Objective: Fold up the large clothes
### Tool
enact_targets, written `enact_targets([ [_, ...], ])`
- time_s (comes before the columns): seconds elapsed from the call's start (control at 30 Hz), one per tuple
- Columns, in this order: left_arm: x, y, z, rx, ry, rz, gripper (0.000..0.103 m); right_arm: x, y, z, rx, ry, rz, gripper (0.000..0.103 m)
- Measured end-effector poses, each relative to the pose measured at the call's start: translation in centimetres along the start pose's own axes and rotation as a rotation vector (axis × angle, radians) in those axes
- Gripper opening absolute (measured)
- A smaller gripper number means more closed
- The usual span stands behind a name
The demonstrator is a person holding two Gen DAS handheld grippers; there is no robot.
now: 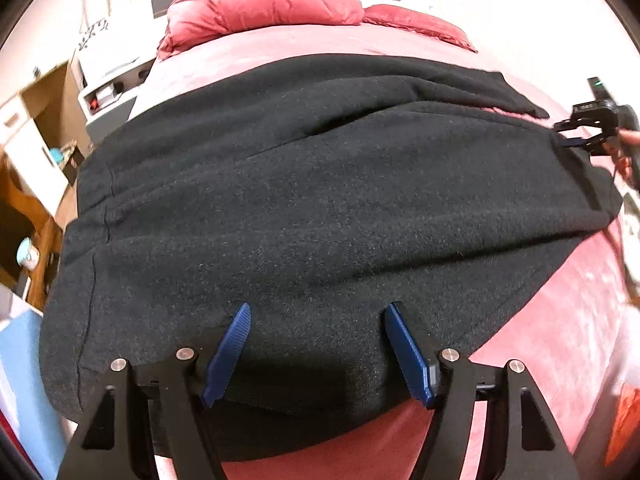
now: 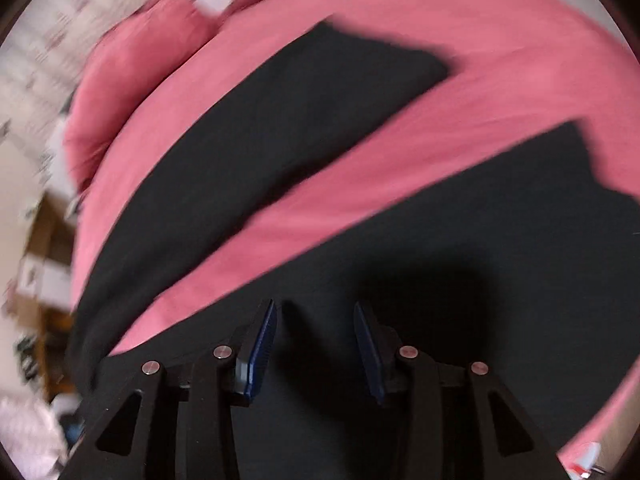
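Observation:
A large black fleece garment (image 1: 320, 200) lies spread across a pink bed (image 1: 540, 340). My left gripper (image 1: 319, 310) hovers over the garment's near edge, jaws wide open and nothing between the blue pads (image 1: 230, 352). My right gripper (image 1: 576, 136) is at the garment's far right edge, held by a hand (image 1: 628, 148). In the blurred right wrist view, the right gripper (image 2: 315, 306) stands open above the black garment (image 2: 440, 260), with no cloth pinched. A long black part of the garment (image 2: 300, 120) stretches diagonally over the pink sheet (image 2: 400, 160).
Pink pillows (image 1: 264, 4) lie at the head of the bed. Left of the bed stand a white unit (image 1: 108, 96), an open cardboard box (image 1: 52, 108) and wooden furniture (image 1: 28, 208). A blue surface (image 1: 20, 380) borders the lower left.

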State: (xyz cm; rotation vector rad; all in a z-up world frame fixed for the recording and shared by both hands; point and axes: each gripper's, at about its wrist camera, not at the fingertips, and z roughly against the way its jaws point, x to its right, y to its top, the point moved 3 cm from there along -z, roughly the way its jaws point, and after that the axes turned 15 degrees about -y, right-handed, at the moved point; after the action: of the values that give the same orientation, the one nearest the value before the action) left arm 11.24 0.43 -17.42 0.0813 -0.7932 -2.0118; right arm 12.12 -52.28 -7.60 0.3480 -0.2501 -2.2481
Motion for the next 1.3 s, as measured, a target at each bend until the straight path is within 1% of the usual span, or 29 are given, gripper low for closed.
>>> enact_targets([
  [0.03, 0.1, 0.2, 0.0, 0.005, -0.007, 0.002, 0.070, -1.6, -0.1, -0.5, -0.010, -0.007, 0.030, 0.041],
  [0.07, 0.4, 0.4, 0.0, 0.017, -0.028, -0.003, 0.070, -3.1, -0.2, -1.1, -0.015, -0.060, 0.062, 0.041],
  [0.13, 1.0, 0.7, -0.3, 0.033, -0.052, -0.023, 0.070, -4.8, -0.2, -2.8, -0.028, -0.207, 0.084, 0.043],
  [0.2, 1.9, 1.1, -1.1, 0.025, -0.060, -0.055, 0.070, -5.8, -0.3, -3.3, 0.014, -0.293, 0.090, 0.039],
  [0.27, 2.7, 1.1, -2.1, 0.013, -0.033, -0.087, 0.070, -7.0, -0.1, -3.1, 0.077, -0.357, 0.146, 0.010],
  [0.3, 2.8, 1.2, -2.5, 0.011, -0.029, -0.092, 0.071, -7.3, 0.2, -2.8, 0.104, -0.359, 0.158, 0.007],
  [0.33, 2.8, 1.2, -2.5, 0.015, -0.031, -0.092, 0.071, -7.0, 0.8, -2.5, 0.114, -0.333, 0.133, 0.003],
  [0.4, 2.7, 1.1, -2.4, 0.024, -0.043, -0.097, 0.071, -6.3, 2.4, -1.8, 0.141, -0.267, 0.036, 0.000],
  [0.5, 2.6, 0.8, -2.2, 0.021, -0.052, -0.109, 0.072, -6.4, 5.5, -0.1, 0.279, -0.278, 0.005, 0.000],
  [0.53, 2.6, 0.7, -2.0, 0.019, -0.052, -0.113, 0.073, -6.6, 6.3, -0.4, 0.264, -0.248, 0.009, 0.000],
  [0.57, 2.6, 0.7, -1.9, 0.019, -0.054, -0.112, 0.073, -7.2, 6.7, -0.7, 0.224, -0.177, 0.014, 0.000],
  [0.6, 2.6, 0.5, -1.6, 0.021, -0.057, -0.108, 0.073, -7.9, 6.5, -0.9, 0.191, -0.065, 0.046, 0.000],
  [0.63, 2.6, 0.5, -1.6, 0.023, -0.057, -0.105, 0.072, -8.3, 5.4, -0.8, 0.193, -0.057, 0.094, 0.002],
  [0.7, 2.7, 0.6, -1.5, 0.034, -0.072, -0.084, 0.072, -8.8, 3.1, -0.2, 0.197, -0.132, 0.227, 0.025],
  [0.73, 3.1, 0.8, -1.4, 0.042, -0.108, -0.073, 0.072, -9.0, 1.3, -0.2, 0.185, -0.157, 0.287, 0.040],
  [0.77, 3.8, 1.0, -1.4, 0.049, -0.154, -0.073, 0.072, -9.3, -0.7, -0.1, 0.176, -0.174, 0.356, 0.046],
  [0.8, 4.3, 1.1, -1.6, 0.048, -0.174, -0.082, 0.072, -9.1, -2.6, -0.2, 0.173, -0.185, 0.405, 0.049],
  [0.83, 5.3, 1.3, -2.0, 0.040, -0.197, -0.109, 0.072, -9.2, -4.0, -0.6, 0.165, -0.206, 0.465, 0.057],
  [0.87, 5.9, 1.3, -2.4, 0.034, -0.192, -0.139, 0.072, -8.7, -4.8, -0.9, 0.161, -0.236, 0.502, 0.061],
  [0.9, 6.7, 1.3, -3.3, 0.014, -0.144, -0.187, 0.072, -8.8, -5.4, -2.0, 0.157, -0.288, 0.534, 0.061],
  [0.93, 7.0, 1.2, -3.9, -0.001, -0.116, -0.208, 0.074, -8.7, -5.6, -2.8, 0.159, -0.305, 0.532, 0.061],
  [0.97, 7.2, 1.1, -4.2, -0.004, -0.105, -0.218, 0.074, -8.3, -5.5, -3.1, 0.193, -0.283, 0.493, 0.057],
  [1.0, 7.1, 1.1, -4.1, 0.006, -0.112, -0.212, 0.074, -8.1, -5.2, -3.0, 0.233, -0.260, 0.467, 0.047],
  [1.03, 7.0, 1.0, -4.0, 0.007, -0.121, -0.205, 0.075, -8.3, -5.0, -3.0, 0.247, -0.262, 0.475, 0.011],
  [1.07, 6.9, 0.9, -3.9, 0.006, -0.126, -0.201, 0.075, -8.6, -4.6, -3.0, 0.261, -0.282, 0.491, 0.003],
  [1.17, 6.8, 0.7, -3.8, 0.000, -0.131, -0.215, 0.075, -9.8, -2.9, -2.6, 0.259, -0.298, 0.491, 0.002],
  [1.23, 6.7, 0.6, -3.7, 0.000, -0.132, -0.211, 0.075, -10.1, -1.3, -1.5, 0.324, -0.297, 0.469, 0.000],
  [1.27, 6.7, 0.6, -3.6, 0.001, -0.132, -0.211, 0.075, -10.3, -0.3, -0.5, 0.388, -0.322, 0.450, 0.000],
  [1.3, 6.7, 0.6, -3.7, 0.003, -0.131, -0.213, 0.076, -10.5, 1.9, 0.1, 0.443, -0.332, 0.428, 0.000],
])
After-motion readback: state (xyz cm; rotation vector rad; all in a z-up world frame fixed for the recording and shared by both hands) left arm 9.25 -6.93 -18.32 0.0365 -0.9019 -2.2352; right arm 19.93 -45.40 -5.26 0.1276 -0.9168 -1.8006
